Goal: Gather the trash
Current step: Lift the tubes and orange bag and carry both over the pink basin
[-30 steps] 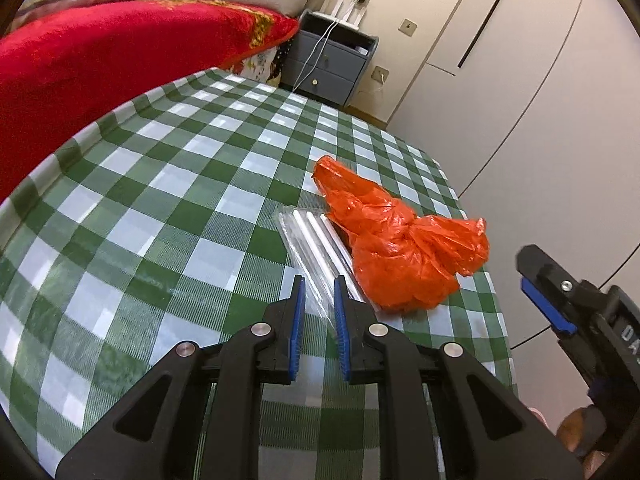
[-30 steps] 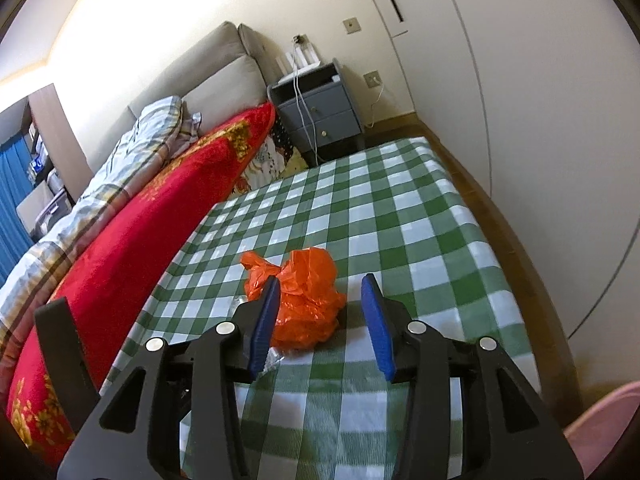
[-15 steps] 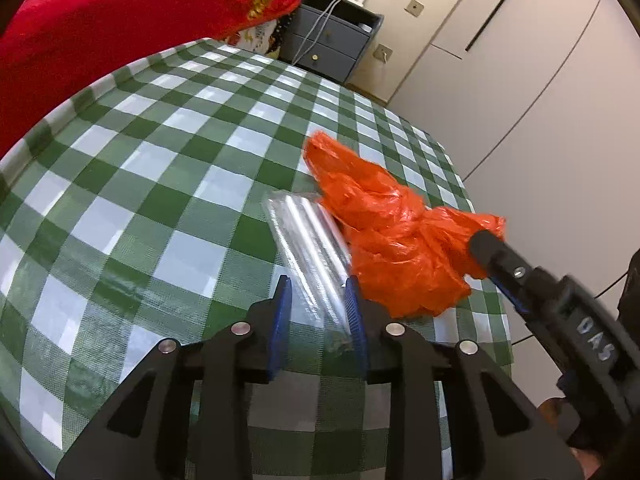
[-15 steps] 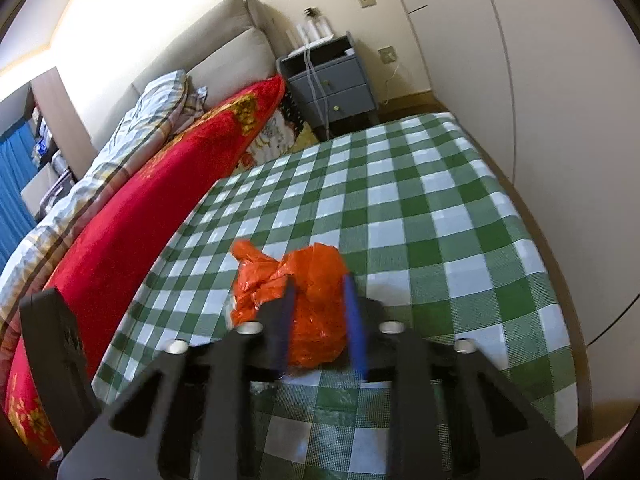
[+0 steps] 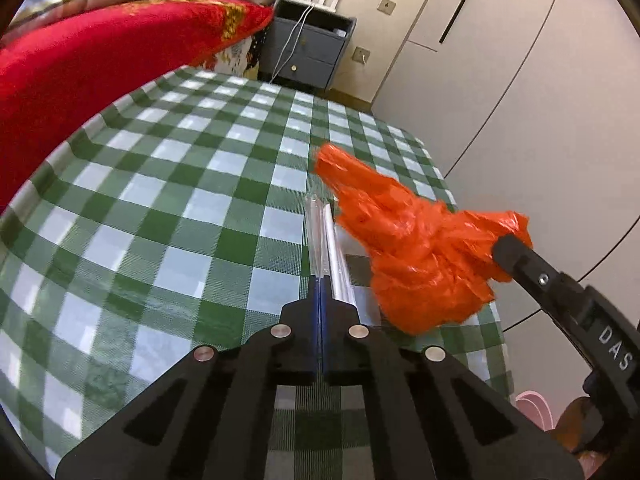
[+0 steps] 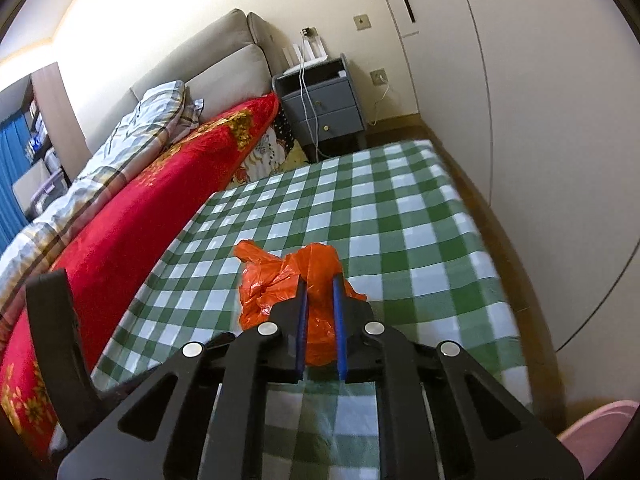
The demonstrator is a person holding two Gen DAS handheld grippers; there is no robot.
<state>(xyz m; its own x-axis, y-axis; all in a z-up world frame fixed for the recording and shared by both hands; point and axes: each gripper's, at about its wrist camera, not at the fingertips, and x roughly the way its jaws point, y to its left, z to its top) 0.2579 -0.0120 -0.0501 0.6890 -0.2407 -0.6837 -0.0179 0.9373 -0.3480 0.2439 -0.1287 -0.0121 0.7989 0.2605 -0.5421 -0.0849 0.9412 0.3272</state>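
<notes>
Above the checked tablecloth [image 5: 168,216], the left gripper [image 5: 321,280] pinched the clear wrapper [image 5: 326,236] and the right gripper [image 6: 319,294], jaws just closing, clamped the orange bag [image 6: 280,280], evidently to carry both off as trash.

Crumpled orange plastic bag [image 5: 424,256] beside a clear straw packet [image 5: 326,240], both lifted.

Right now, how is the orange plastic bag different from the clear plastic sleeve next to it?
The orange plastic bag is opaque and crumpled into a lump; the clear plastic sleeve is see-through, long and straight. The right gripper is shut on the bag's bulk, while the left gripper pinches the sleeve's near end. Both are thin plastic trash, gripped above the checked tablecloth.
</notes>
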